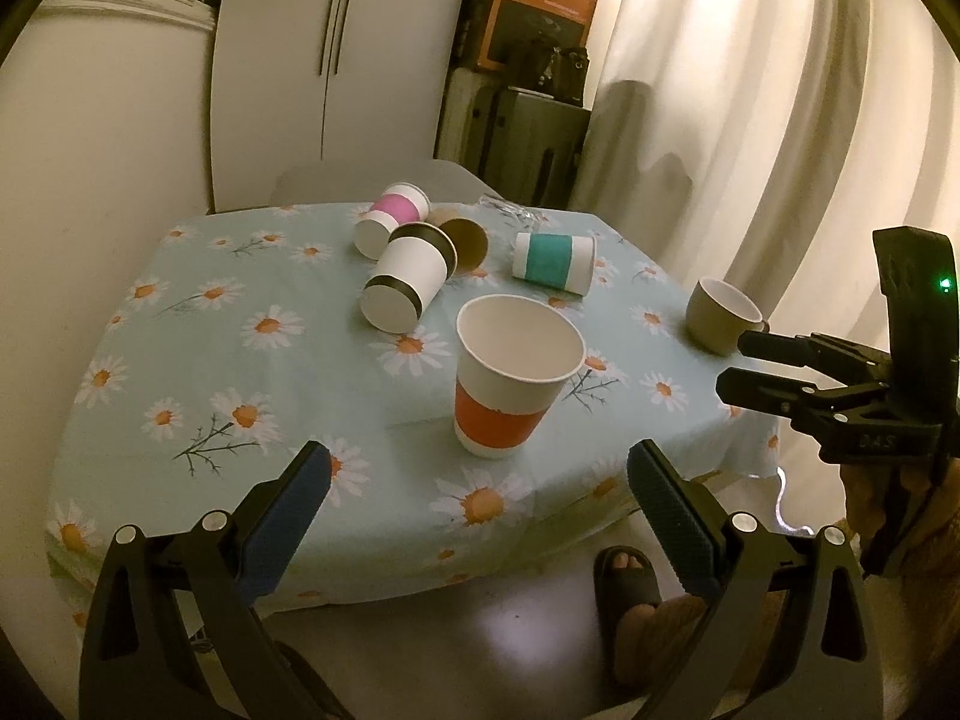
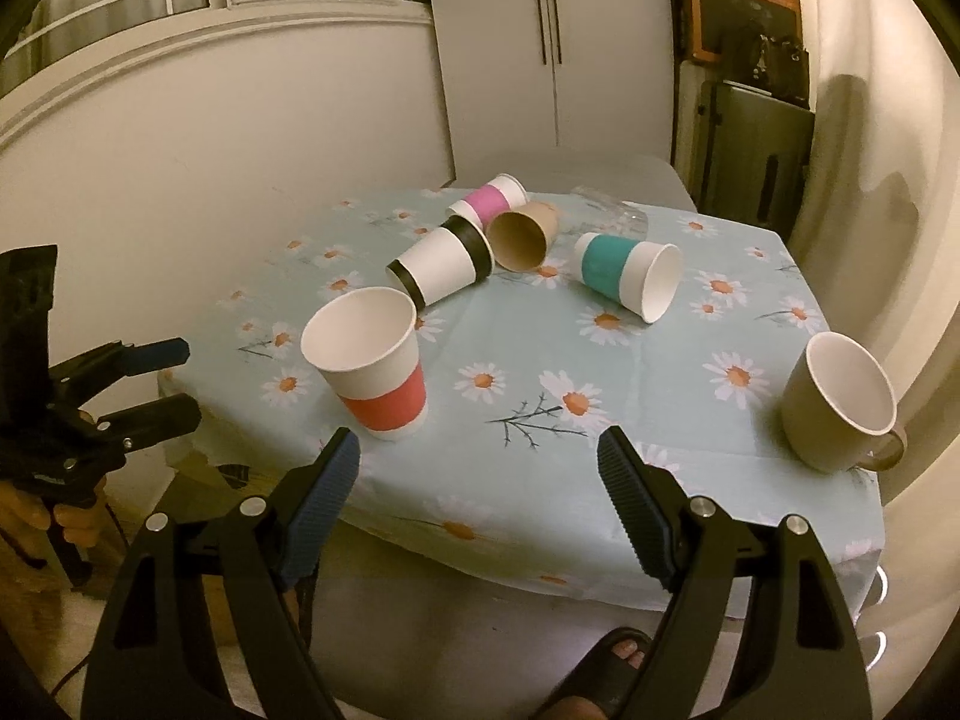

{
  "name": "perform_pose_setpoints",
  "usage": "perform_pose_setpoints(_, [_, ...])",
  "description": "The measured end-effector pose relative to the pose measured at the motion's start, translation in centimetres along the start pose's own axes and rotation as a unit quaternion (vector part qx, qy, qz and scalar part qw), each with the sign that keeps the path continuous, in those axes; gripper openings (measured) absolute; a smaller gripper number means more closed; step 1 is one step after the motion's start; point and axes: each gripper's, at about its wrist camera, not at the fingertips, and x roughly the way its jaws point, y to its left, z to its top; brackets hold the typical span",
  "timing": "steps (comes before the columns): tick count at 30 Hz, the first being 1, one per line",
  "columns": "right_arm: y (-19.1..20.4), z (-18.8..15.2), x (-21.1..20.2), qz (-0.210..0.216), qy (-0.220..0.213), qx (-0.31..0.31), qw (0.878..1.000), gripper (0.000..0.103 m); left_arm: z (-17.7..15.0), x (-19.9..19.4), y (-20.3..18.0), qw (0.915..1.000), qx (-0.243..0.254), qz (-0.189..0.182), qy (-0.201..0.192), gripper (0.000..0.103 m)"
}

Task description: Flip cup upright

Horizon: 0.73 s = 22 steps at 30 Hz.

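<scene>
Though near table edge [image 1: 384, 546], upright cup [image 1: 510, 378]

Left tongs [image 1: 480, 492] spread wide, right tongs [image 2: 480, 468] likewise

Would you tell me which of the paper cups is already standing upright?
The orange-banded cup, nearest the table's front edge; the other paper cups lie on their sides.
</scene>
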Motion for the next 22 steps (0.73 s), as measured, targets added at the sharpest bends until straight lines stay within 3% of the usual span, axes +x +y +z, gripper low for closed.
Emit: perform_pose_setpoints(22, [-0.52, 0.09, -0.21, -0.034, -0.009, 0.019, 0.999, 0.085, -0.10, 0.24, -0.27, 1.0000, 0.008, 0.003, 0.002, 0.096])
